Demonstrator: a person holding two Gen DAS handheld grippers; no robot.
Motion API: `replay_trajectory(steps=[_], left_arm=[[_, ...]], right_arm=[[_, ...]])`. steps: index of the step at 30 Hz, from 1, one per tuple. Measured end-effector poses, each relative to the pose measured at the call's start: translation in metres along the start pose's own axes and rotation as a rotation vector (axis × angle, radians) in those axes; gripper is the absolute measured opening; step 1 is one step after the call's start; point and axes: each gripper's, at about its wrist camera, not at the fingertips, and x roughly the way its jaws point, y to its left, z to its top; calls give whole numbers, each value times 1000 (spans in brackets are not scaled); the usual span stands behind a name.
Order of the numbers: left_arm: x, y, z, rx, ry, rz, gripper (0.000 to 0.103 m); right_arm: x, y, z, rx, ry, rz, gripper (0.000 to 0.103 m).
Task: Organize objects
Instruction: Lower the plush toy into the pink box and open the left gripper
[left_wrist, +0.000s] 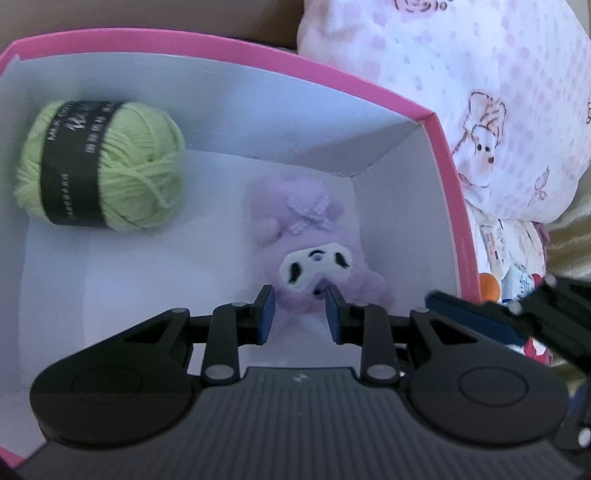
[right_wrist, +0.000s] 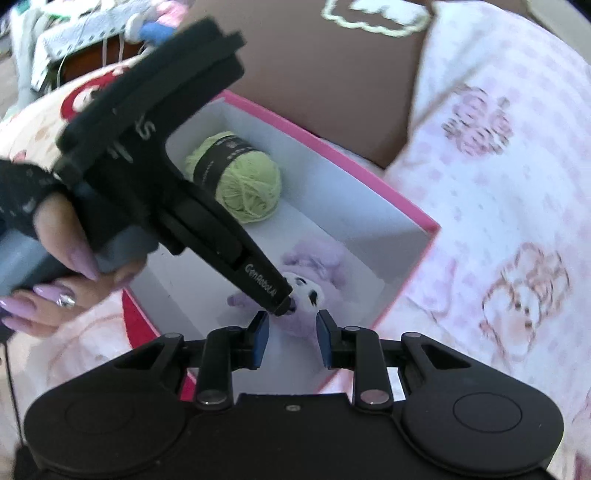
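Observation:
A pink-rimmed white box holds a green yarn ball at its far left and a purple plush toy with a white face near its right wall. My left gripper is open just above the plush, with the toy's face between the pads. In the right wrist view the same box, yarn and plush show. My right gripper is open and empty over the box's near edge. The left gripper reaches down from the upper left to the plush.
The box rests on pink-patterned bedding. A pink bundle of quilt rises behind the box's right side. A brown blanket lies beyond the box. Small packets and toys lie right of the box.

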Motion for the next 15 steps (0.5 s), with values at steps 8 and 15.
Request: replay_trajectory(steps=[8,15], left_arm=[[-3,-18,9,-6,-47,73,25],[-60,-29,-9,33,-100,74,25]], right_arm=[[-15,-12,-10,76,-33,32,31],[-22,-16,-13,166,-51,98,35]])
